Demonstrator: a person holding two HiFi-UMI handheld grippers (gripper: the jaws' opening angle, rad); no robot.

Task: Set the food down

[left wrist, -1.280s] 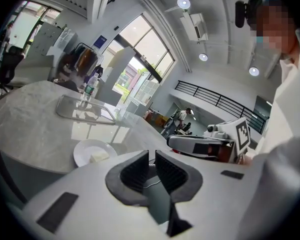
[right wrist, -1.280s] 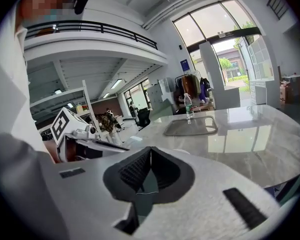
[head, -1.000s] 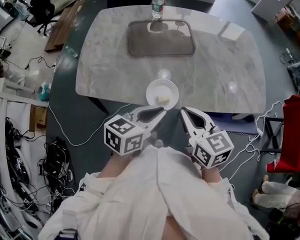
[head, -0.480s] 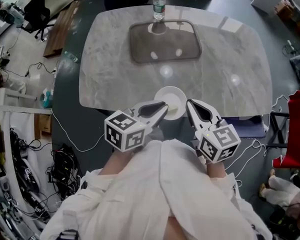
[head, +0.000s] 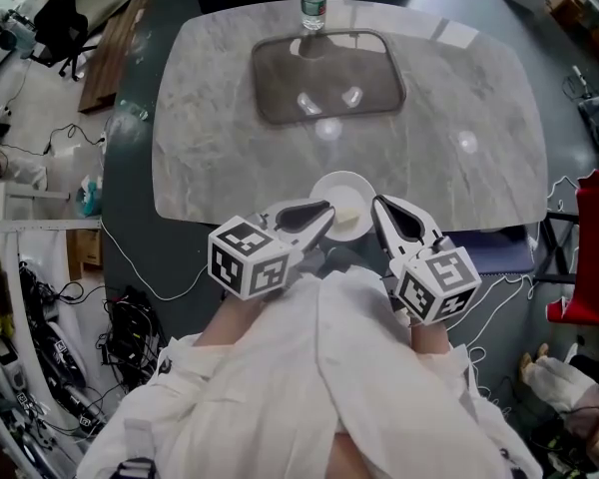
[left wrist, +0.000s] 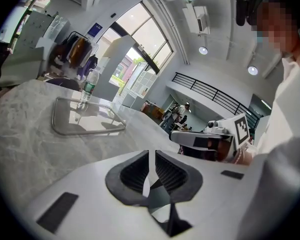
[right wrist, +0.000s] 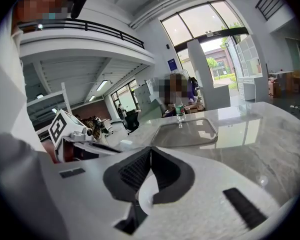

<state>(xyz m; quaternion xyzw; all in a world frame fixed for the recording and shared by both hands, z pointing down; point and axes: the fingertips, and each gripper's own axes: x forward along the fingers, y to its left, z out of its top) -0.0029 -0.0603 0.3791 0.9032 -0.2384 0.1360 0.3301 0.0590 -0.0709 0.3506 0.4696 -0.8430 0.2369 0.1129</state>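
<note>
The person stands close to the table [head: 220, 118] in a white garment [head: 309, 387] and holds both grippers in front of the body, the marker cubes [head: 248, 259] toward the chest. The left gripper [head: 317, 223] has its jaws pressed together on the left rim of a white plate [head: 334, 190], and only a thin white strip of the plate [left wrist: 146, 185] shows between its pads. The right gripper [head: 379, 213] has its jaws pressed together on the opposite rim, and the white curve of the plate [right wrist: 145, 194] shows just under the point where they meet. So the plate is between the two pairs of jaws, at the near edge of the table. I cannot tell if it already rests on the marble. The food [head: 349, 214], one small pale piece, lies on the plate, nearer to the right jaws. Well beyond the jaw tips a dark rectangular tray [head: 329, 68] lies on the table. Behind the tray, at the far edge, a water bottle [head: 312, 0] stands upright.
</note>
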